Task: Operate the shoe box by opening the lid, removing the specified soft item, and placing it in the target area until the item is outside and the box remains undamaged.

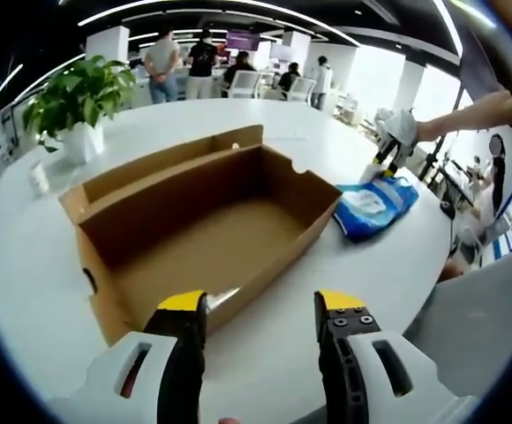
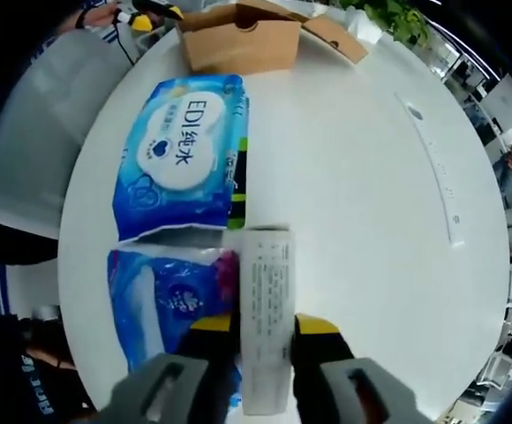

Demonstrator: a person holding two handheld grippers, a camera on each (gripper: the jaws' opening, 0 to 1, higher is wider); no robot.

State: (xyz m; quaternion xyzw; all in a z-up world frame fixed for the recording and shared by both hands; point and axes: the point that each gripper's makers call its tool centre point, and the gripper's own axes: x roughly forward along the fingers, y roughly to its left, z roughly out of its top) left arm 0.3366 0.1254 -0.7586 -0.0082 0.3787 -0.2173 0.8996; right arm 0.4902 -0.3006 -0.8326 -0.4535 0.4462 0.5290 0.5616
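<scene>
Jaws of the left gripper [image 1: 262, 311] stand apart at the bottom of the left gripper view, yellow tips, nothing between them, hanging over the white table [image 1: 344, 274] just short of the near end of the shoe box [image 1: 199, 225]. Box is brown cardboard, open, inside looks empty; lid flap [image 1: 172, 159] folded back along the far long side. Right of the box, just beside its far corner, lies a blue wipes pack [image 1: 375, 205] on the table. Right gripper [image 1: 388, 161] comes in from the right in that view, held by a person's arm, tip down at the pack.

Right gripper view: right gripper [image 2: 265, 325] pinched on the edge of a wipes pack, a white label panel [image 2: 265, 309] with small print sitting between the yellow tips. Blue and pink pack body [image 2: 172, 300] spreads left of the jaws. Just beyond it a second blue pack [image 2: 185, 159] with a white oval label and printed characters lies flat on the table; the two touch or nearly touch, hard to tell. Past that, at the top of the view, the shoe box [image 2: 238, 44] stands near the table edge, well apart from the packs.

Far side in the left gripper view: potted plant [image 1: 75, 97] on the table's left rim, people [image 1: 181, 57] standing and sitting in the office behind.
</scene>
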